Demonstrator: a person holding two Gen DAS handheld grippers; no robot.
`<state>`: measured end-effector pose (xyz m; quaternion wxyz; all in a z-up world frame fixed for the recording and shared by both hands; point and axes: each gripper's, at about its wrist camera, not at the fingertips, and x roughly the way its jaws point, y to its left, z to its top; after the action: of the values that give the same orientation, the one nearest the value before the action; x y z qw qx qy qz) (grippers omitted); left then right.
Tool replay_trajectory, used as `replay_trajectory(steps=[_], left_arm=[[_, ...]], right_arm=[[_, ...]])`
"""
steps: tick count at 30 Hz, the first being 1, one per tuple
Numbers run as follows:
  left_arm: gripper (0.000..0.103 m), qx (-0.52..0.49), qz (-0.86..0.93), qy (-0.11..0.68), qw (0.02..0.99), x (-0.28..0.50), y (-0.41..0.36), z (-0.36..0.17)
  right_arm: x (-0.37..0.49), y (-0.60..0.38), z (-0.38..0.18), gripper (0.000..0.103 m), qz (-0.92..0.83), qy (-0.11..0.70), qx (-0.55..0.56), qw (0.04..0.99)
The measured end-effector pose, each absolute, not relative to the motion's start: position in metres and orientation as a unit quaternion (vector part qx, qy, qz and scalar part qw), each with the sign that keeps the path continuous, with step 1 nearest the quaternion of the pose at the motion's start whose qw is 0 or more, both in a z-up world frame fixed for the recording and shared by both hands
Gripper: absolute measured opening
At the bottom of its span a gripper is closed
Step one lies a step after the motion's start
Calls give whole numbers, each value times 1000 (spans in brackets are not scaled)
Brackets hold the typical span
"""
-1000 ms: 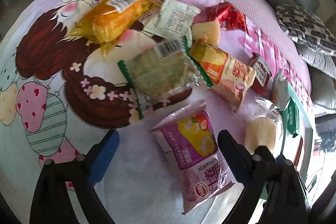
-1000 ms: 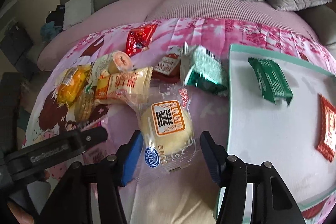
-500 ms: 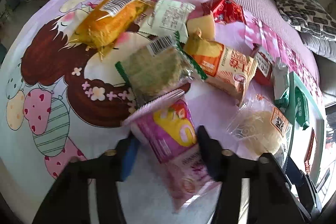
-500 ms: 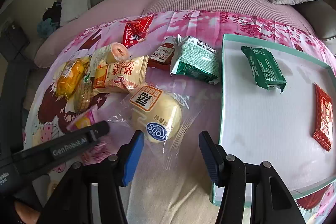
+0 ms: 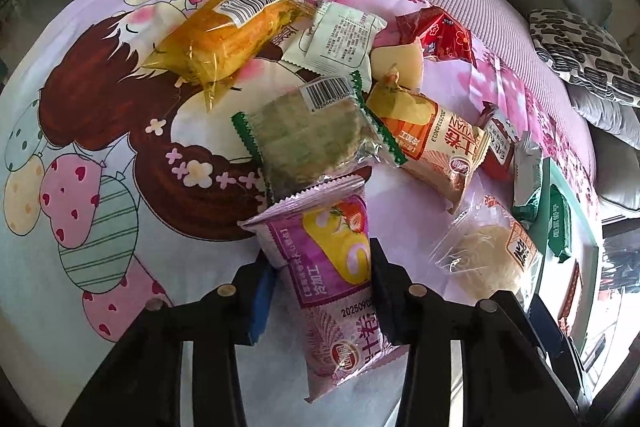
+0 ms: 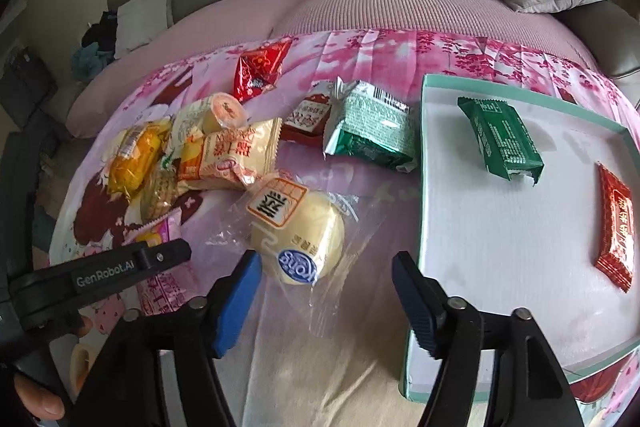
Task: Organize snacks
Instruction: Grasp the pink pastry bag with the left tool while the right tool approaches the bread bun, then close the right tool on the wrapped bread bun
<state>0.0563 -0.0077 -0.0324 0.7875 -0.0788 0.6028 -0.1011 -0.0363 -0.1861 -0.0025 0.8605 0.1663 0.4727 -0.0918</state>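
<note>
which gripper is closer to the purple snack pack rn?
Left. The left gripper is closed on the purple snack pack; the right gripper is open by the steamed bun, apart from it.

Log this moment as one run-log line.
left claw: shut on purple snack pack | right claw: open, before bun | tray: two packets

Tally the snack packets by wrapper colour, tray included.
Red packets: 3
Green packets: 2
Purple packet: 1
Orange-yellow packets: 2
Cream packets: 2
Clear bags: 2
Total: 12
</note>
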Motion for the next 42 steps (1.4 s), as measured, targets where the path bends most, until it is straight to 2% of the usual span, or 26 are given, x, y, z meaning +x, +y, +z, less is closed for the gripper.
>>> replay_trajectory(steps=[5,18,26,42], left_arm=[[44,-99,-104,608,781,59,0,-33],[44,-119,-111,614,772,62,27,-27],[44,-119,-109,616,771,58,21,-31],[44,-127,-105,621,767,60,19,-34]], right_arm=[[-34,-178,-1,86,-88,466,144,868],[-18,-187,14,87,-67,409,116,903],[-14,-181,0,87,-12,418,109,902],[-26,-153,-5,86,-11,464,65,884]])
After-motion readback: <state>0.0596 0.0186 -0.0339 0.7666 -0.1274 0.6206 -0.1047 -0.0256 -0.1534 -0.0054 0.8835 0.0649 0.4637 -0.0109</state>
